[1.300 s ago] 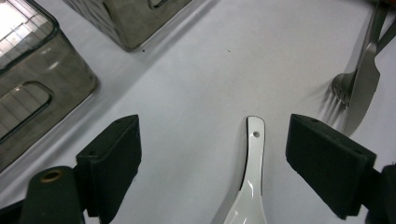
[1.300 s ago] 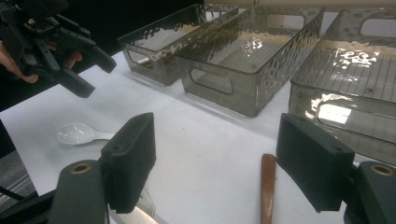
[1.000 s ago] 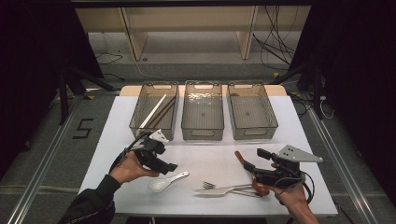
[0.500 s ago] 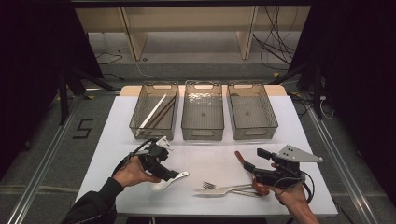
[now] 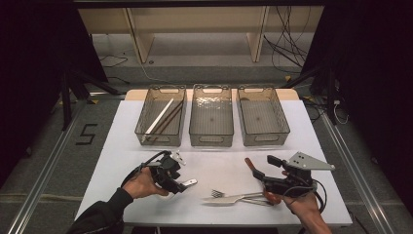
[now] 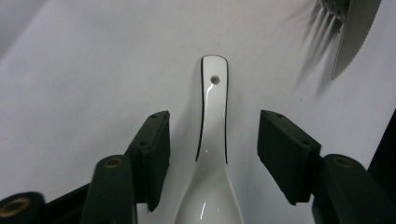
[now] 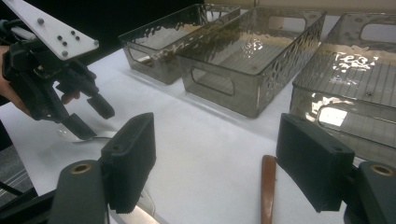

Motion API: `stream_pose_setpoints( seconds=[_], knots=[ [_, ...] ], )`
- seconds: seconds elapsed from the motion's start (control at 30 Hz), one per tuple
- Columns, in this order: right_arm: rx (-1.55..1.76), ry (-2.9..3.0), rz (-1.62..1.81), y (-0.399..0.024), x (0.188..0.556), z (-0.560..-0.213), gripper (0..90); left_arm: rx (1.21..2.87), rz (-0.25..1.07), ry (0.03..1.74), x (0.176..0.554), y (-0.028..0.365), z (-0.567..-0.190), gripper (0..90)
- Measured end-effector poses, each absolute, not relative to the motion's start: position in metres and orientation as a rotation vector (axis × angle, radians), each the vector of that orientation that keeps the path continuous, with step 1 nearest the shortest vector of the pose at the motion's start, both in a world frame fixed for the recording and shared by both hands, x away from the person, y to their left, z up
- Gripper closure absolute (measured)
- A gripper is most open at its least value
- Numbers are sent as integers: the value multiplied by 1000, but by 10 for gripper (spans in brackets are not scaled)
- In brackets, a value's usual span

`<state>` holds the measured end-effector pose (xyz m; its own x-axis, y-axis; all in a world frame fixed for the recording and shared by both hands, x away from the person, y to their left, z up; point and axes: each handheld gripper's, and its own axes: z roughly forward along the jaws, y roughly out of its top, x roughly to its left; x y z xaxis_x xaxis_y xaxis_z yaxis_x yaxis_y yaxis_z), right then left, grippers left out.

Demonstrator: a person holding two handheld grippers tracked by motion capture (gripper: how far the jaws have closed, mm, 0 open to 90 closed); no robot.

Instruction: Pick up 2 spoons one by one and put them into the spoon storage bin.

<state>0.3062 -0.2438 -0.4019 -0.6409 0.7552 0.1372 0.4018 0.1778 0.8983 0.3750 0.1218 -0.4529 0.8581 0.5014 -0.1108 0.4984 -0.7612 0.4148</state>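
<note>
A white ceramic soup spoon with a pierced handle [image 6: 212, 140] is seen lying flat on the white worktop [image 5: 219, 168], straddled by the left gripper [image 6: 212, 156]. Its black fingers [image 6: 154, 154] have just been closing but are held apart, with a gap left on each side of the spoon's neck; nothing is clamped yet. The bowl lies at the fingers' base and the handle runs forward beyond their tips.

The right gripper [image 7: 215, 163] is held with its fingers wide apart and empty, a reddish-brown handle [image 7: 267, 186] lying between them on the worktop.

A slip is judged the main risk: the glazed neck is smooth and tapered, so the spoon could be squeezed forward or rolled sideways if the pads are closed off-centre. The steel fork and serrated knife [image 5: 234, 197] ahead of the left fingers could be nudged.

Three clear plastic bins [image 5: 212, 117] are lined up beyond both grippers, chopsticks [image 5: 163, 117] in one. The room is dim, with pale shelving and loose cables behind.
</note>
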Motion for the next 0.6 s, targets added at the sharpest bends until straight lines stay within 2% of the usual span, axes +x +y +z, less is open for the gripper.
stream_pose_setpoints(
  seconds=[0.6],
  knots=[
    [1091,2122,1445,-244,306,-402,293,2680,20,717,375,111,-466,647]
  ],
)
